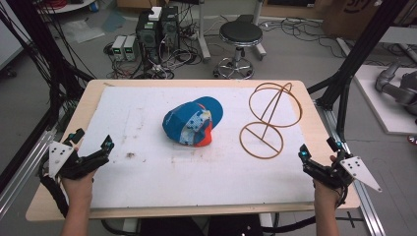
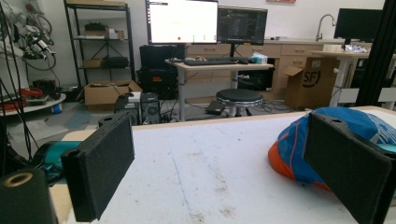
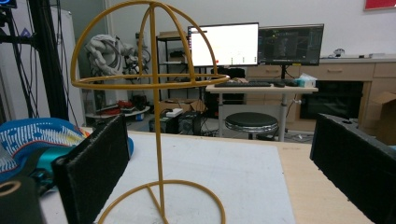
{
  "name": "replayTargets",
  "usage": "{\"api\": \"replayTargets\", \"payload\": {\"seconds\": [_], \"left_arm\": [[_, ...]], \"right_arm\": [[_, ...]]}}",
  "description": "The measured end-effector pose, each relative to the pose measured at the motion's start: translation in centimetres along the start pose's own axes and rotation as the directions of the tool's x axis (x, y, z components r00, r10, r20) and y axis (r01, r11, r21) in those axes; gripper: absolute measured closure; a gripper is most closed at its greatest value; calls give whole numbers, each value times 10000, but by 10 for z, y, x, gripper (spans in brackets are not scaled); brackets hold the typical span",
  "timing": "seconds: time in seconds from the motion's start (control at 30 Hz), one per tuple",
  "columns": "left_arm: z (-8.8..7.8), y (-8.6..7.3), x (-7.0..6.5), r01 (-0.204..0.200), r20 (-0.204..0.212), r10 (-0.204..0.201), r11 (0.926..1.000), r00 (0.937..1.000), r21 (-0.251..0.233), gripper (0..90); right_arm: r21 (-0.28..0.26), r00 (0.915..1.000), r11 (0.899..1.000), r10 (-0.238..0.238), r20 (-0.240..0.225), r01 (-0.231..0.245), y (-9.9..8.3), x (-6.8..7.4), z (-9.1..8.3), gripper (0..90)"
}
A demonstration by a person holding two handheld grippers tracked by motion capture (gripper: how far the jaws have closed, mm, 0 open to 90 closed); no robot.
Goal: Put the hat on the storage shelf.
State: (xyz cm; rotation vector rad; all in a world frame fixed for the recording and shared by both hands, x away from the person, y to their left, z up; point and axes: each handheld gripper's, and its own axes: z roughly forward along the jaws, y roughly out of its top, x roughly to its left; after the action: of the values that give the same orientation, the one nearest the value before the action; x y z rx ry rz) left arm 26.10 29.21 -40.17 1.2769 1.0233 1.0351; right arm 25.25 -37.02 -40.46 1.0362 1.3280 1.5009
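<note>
A blue patterned cap point(image 1: 193, 120) with an orange underside lies at the middle of the white mat point(image 1: 147, 162); the left gripper view shows the cap point(image 2: 292, 144) to the right, partly behind one jaw. A yellow wire hat stand point(image 1: 268, 118) stands upright to the cap's right, and the stand point(image 3: 156, 107) rises close ahead in the right gripper view. My left gripper point(image 1: 91, 142) rests open at the table's left edge, well short of the cap. My right gripper point(image 1: 319, 152) is open near the right edge, just right of the stand's base ring. Nothing sits between either pair of jaws.
The wooden table point(image 1: 69, 196) carries the mat. Beyond its far edge a black stool point(image 1: 240, 37) and computer boxes point(image 1: 157, 29) stand on the floor amid cables. Black frame posts point(image 1: 354, 64) rise at the table's right side.
</note>
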Motion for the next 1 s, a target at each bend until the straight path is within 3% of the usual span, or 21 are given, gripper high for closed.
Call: {"api": "replayTargets", "payload": {"seconds": [0.53,0.8,1.0], "left_arm": [[4,5,-7,-24,190,27,9999,9998,-162,97],[16,16,-22,168,668,-133,9986,9977,-510,97],[29,22,-40,-165,1169,223,9986,9929,-506,98]], "right_arm": [[26,10000,10000,20,17,-20,0,0,0,46],[40,10000,10000,-19,24,19,-1,1,1,46],[5,10000,10000,-7,-11,7,-1,1,0,46]]}}
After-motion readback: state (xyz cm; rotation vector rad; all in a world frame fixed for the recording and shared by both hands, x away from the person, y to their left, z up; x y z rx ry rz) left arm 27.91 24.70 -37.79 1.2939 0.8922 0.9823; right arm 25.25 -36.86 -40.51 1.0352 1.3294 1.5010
